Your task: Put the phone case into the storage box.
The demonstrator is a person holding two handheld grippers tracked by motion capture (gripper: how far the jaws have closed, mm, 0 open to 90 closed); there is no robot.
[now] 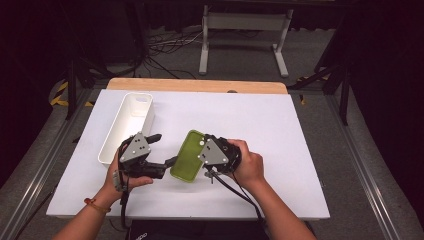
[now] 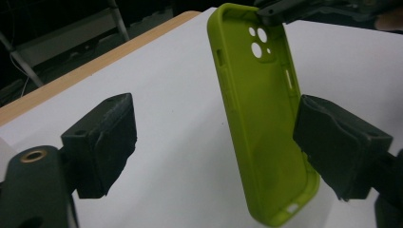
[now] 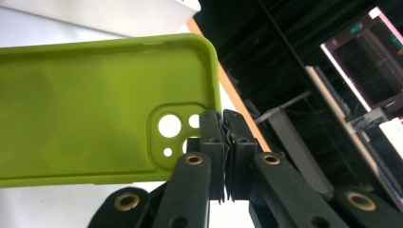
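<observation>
Near the middle of the white table [image 1: 280, 125] the right gripper [image 1: 202, 145] is clenched on the rim of a green phone case [image 1: 186, 156] at the camera-cutout corner, holding it up off the surface. The left gripper [image 1: 162, 150] sits at the case's nine o'clock with its jaws spread. The white bin [image 1: 127, 125] lies at eleven o'clock from the hands.

To take the case over well, I'd bring the left jaws square across the case's narrow width near its lower end, close gently so the soft shell doesn't buckle, and only then let the right hand loosen.

The left gripper view shows one pad [image 2: 340, 142] just beside the case's far long edge, possibly brushing it, while the other stands well apart. The right gripper view shows the thin rim pinched between tight jaws. The high view alone gives the bin's place.
</observation>
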